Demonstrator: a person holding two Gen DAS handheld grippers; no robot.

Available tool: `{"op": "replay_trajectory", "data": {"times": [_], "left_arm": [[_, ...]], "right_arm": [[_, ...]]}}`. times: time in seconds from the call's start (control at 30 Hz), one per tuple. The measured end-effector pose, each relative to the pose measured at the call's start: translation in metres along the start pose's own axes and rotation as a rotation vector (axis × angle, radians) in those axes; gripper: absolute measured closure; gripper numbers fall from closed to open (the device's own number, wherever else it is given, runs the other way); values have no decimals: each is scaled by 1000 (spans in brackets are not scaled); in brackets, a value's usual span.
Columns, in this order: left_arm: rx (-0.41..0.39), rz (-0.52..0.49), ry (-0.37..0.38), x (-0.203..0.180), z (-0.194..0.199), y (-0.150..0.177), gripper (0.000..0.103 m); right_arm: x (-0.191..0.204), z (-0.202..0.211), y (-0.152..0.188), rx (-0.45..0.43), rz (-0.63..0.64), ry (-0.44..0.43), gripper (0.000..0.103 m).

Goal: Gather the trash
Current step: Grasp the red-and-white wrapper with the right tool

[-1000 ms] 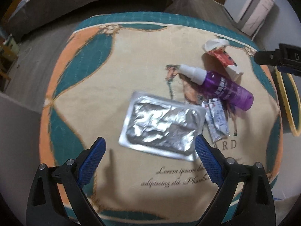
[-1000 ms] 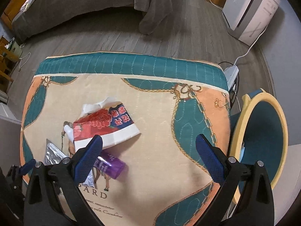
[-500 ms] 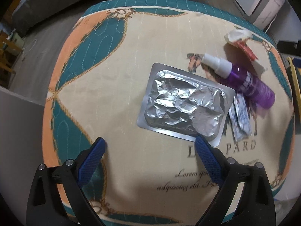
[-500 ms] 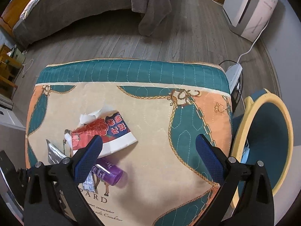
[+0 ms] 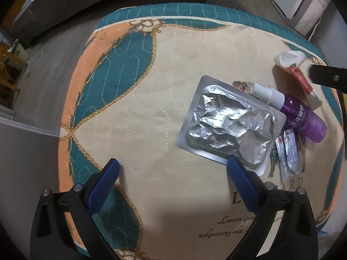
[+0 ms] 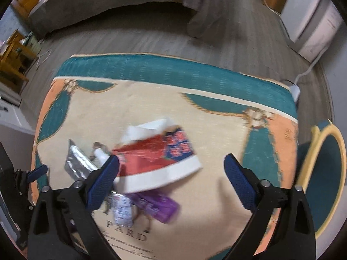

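Observation:
On a quilted cloth lie a crumpled silver foil tray (image 5: 231, 125), a purple spray bottle (image 5: 301, 117), small sachets (image 5: 289, 153) and a flattened red and white paper cup (image 5: 297, 71). My left gripper (image 5: 173, 170) is open and empty, just short of the foil tray's near edge. My right gripper (image 6: 171, 169) is open and empty above the paper cup (image 6: 160, 162), with the purple bottle (image 6: 158, 205), the sachets (image 6: 121, 210) and the foil tray (image 6: 78, 162) below and left of it. The right wrist view is blurred.
The cloth-covered table (image 5: 151, 86) has orange and teal borders. A teal bin with a yellow rim (image 6: 325, 173) stands beyond the table's right edge. A grey sofa (image 6: 108, 4), a white appliance (image 6: 310, 17) and a power strip (image 6: 292, 86) are on the wooden floor.
My left gripper has shifted left and back, so the foil tray now sits to the right in its view. My right gripper has come down and closer over the paper cup.

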State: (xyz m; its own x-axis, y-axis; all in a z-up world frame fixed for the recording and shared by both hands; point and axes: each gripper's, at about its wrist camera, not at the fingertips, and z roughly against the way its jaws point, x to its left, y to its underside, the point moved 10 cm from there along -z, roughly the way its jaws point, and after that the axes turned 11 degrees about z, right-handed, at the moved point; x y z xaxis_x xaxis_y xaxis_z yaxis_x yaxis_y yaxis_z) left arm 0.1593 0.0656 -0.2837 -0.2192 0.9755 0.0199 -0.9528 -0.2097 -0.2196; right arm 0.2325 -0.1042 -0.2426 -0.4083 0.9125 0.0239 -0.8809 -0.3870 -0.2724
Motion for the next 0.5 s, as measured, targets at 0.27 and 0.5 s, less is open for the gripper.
{"op": "replay_trajectory", "data": {"times": [0.27, 0.5], "left_arm": [[1, 28, 22, 1, 5, 12, 5], [-26, 27, 75, -10, 18, 4, 5]], "right_arm": [[34, -7, 0, 40, 121, -47, 71], [3, 30, -21, -64, 72, -19, 91]]}}
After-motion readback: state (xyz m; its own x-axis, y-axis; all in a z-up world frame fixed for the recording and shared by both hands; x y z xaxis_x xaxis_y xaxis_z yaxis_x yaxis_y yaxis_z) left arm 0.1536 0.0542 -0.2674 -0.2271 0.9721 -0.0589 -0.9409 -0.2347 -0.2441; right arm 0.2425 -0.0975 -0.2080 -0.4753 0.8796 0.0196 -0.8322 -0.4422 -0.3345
